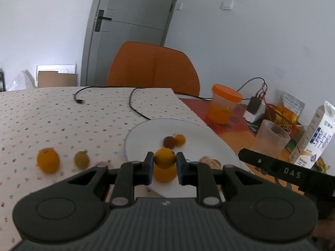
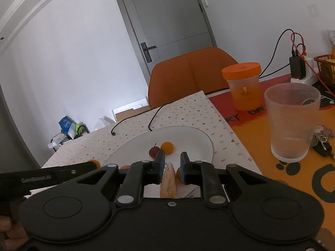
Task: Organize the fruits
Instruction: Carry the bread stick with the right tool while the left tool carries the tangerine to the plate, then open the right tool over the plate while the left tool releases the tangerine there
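My left hand-held gripper (image 1: pixel 163 161) is clamped on a small orange fruit (image 1: pixel 164 158), raised just above the near rim of the white plate (image 1: pixel 199 133). I judge the fruit light, round and smooth-skinned, liable to roll or bruise, so I pinch it across its widest part. My right hand-held gripper (image 2: pixel 173 163) hangs level over the same rim, jaws slightly parted and empty, with a pale peeled piece (image 2: pixel 168 179) lying below.

Small orange fruit (image 1: pixel 164 158) clamped above white plate (image 1: pixel 201 133), two fruits (image 1: pixel 174 140) on it
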Demonstrator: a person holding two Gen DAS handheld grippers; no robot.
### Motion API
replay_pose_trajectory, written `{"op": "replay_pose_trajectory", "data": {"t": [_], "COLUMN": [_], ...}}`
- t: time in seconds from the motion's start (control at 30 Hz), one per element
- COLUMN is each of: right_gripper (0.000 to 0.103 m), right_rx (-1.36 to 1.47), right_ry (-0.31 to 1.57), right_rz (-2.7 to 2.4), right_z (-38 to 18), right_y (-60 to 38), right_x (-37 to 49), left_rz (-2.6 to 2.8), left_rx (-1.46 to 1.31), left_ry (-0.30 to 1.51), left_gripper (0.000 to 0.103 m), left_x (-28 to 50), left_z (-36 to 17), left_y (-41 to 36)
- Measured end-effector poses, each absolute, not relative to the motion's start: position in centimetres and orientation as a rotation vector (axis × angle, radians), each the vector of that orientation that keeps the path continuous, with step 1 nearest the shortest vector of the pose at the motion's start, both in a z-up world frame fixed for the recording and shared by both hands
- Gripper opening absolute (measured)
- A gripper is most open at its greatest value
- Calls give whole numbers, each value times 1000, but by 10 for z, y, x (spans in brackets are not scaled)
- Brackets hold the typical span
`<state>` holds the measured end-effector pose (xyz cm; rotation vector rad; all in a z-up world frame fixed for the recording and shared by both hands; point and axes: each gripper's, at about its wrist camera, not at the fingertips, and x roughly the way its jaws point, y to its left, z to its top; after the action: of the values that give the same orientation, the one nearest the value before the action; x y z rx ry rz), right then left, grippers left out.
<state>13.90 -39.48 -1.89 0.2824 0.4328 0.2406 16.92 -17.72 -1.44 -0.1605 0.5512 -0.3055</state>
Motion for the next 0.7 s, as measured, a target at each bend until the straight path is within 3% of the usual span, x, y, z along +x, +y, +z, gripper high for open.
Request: {"op": "replay_pose_trajectory", "data": {"t": [0.37, 0.53, 0.7], "right_gripper": [23, 30, 40], "right_rx": [308, 311, 304], "right_ry": [415, 415, 415], "right_rz": [251, 264, 288], "right_z": [-17, -16, -11], "right_y": [-403, -397, -385], "right_x": [135, 135, 134], "left_rz": [-254, -209, -167], "left_rx": [-149, -161, -178], "left_ry": [593, 583, 569], "left_gripper": [29, 49, 61], "left_x": [170, 165, 159], "left_z": [-15, -10, -4], "left_y": [-174, -156, -136]}}
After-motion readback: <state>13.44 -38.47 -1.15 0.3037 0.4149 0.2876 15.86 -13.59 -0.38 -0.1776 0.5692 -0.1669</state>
